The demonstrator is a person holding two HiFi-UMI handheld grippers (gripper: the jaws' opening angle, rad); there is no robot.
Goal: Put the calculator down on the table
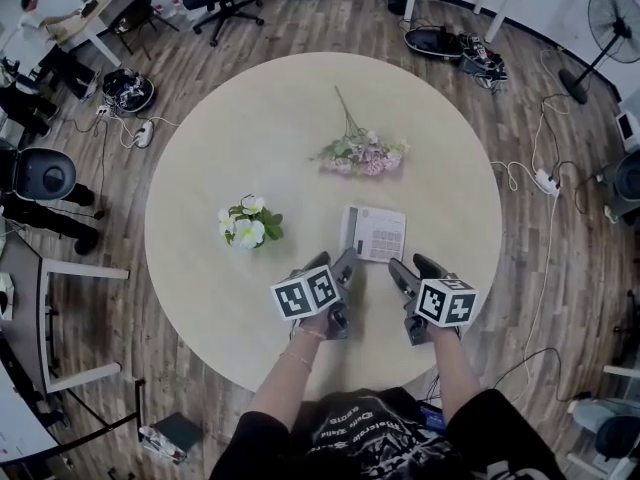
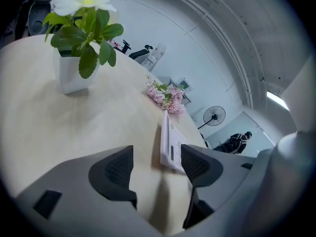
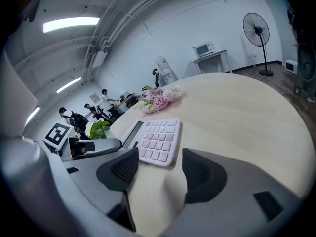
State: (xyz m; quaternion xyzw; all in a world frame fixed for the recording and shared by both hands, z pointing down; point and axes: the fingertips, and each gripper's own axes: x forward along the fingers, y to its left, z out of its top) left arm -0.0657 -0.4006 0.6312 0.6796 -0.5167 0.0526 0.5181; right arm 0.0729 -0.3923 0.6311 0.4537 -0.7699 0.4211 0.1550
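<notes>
Left gripper (image 1: pixel 333 261) and right gripper (image 1: pixel 414 266): jaws apart, empty.
Calculator (image 1: pixel 375 233) lies on table (image 1: pixel 250 128) just beyond the fingertips.

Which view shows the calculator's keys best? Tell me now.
The right gripper view: the calculator lies face up there, keys and display plain. The head view shows it small, from above; the left gripper view shows it nearly edge-on.
</notes>
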